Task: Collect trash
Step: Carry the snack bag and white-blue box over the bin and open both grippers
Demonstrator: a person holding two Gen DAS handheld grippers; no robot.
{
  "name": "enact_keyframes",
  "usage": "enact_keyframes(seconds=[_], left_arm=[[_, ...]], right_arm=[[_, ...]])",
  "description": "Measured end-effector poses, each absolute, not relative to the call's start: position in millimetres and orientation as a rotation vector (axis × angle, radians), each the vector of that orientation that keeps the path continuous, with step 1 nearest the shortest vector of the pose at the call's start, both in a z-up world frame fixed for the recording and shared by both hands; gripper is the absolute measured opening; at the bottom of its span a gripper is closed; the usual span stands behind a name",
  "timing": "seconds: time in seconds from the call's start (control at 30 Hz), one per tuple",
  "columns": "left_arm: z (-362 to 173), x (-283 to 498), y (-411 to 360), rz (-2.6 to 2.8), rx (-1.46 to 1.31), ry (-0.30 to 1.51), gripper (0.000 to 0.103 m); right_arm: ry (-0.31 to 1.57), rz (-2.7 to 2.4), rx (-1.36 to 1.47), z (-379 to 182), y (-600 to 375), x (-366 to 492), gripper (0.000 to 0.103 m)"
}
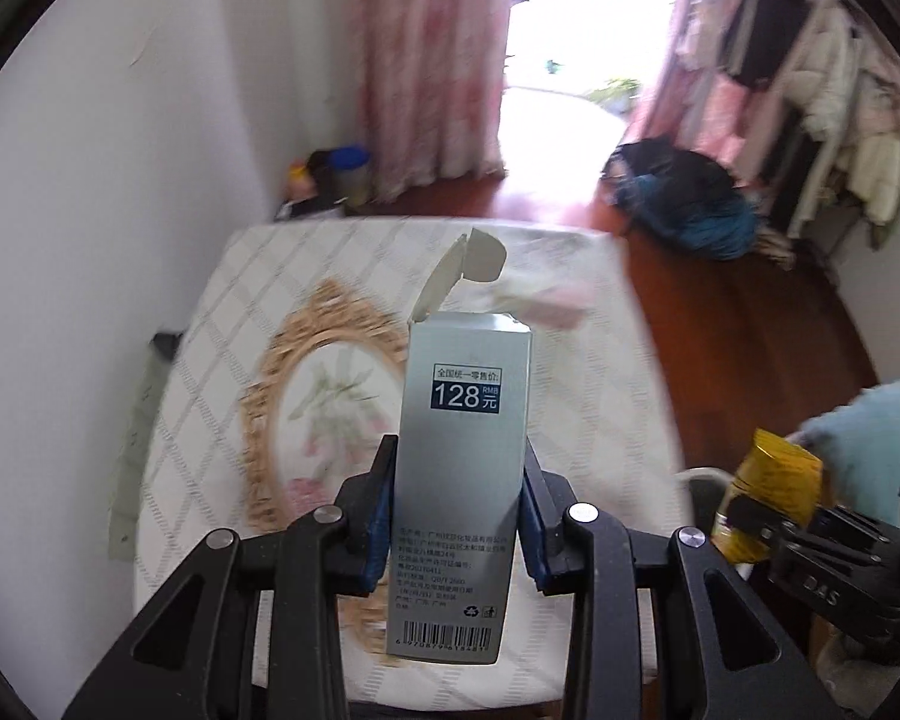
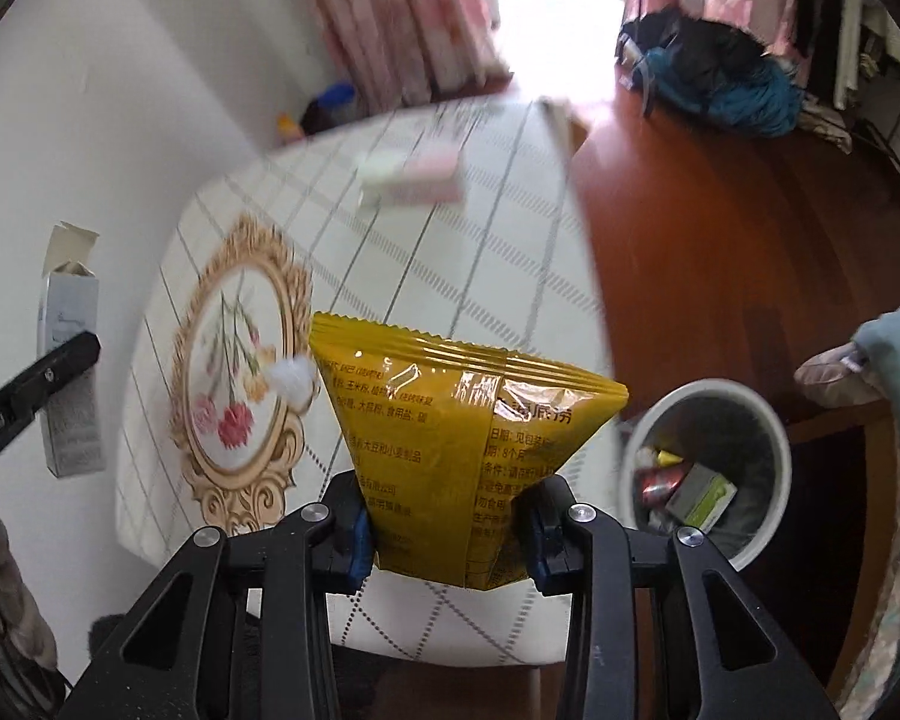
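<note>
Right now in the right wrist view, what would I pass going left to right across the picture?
Grey carton at the left edge → gold-framed flower print on the tablecloth → yellow snack bag held between the jaws → white trash bin on the floor → light blue sleeve.

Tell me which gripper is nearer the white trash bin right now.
Right. The right gripper, shut on the yellow snack bag, is just beside the trash bin. The left gripper, gripping the grey carton, is over the table, farther from it.
</note>
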State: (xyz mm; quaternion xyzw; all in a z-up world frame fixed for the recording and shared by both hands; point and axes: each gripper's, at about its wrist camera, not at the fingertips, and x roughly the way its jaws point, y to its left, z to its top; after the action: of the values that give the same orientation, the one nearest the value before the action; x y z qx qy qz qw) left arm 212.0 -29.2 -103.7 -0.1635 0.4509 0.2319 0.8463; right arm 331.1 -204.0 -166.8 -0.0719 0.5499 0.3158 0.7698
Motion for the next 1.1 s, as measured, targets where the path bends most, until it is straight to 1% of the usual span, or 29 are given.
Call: enact_keyframes(seconds=[0.1, 0.2, 0.37, 0.53, 0.6, 0.8, 0.97, 1.03, 1.07, 1.1], left_arm=[[-97, 236, -66, 0.418, -0.339, 0.93, 0.031], [-103, 262, -102, 0.34, -0.339, 0.941, 0.031], [-132, 305, -161, 0.212, -0.363, 1.007, 0.031], [-174, 348, -214, 0.1, -0.403, 1.121, 0.031], [-199, 368, -229, 0.05, -0.429, 1.18, 0.031], [-249, 407, -258, -0.034, -0.464, 1.31, 0.032], [-271, 428, -256, -0.059, -0.517, 1.377, 0.034], [-275, 433, -249, -0.043, -0.522, 1.386, 0.055], [-275, 434, -244, -0.035, -0.535, 1.382, 0.08], [-274, 435, -239, -0.028, -0.55, 1.374, 0.095]], right_arm=[[1.157, 0.657, -0.123, -146, -240, 349, 0.04], [1.137, 0.609, -0.1, -135, -284, 363, 0.04], [1.143, 0.501, -0.079, -143, -355, 388, 0.04], [1.212, 0.401, -0.079, -181, -408, 416, 0.04], [1.242, 0.372, -0.086, -200, -425, 425, 0.04], [1.345, 0.303, -0.07, -258, -456, 444, 0.04], [1.392, 0.288, -0.039, -290, -465, 459, 0.04], [1.401, 0.288, -0.034, -299, -464, 464, 0.04], [1.406, 0.289, -0.03, -301, -462, 465, 0.04], [1.413, 0.291, -0.026, -304, -461, 467, 0.04]])
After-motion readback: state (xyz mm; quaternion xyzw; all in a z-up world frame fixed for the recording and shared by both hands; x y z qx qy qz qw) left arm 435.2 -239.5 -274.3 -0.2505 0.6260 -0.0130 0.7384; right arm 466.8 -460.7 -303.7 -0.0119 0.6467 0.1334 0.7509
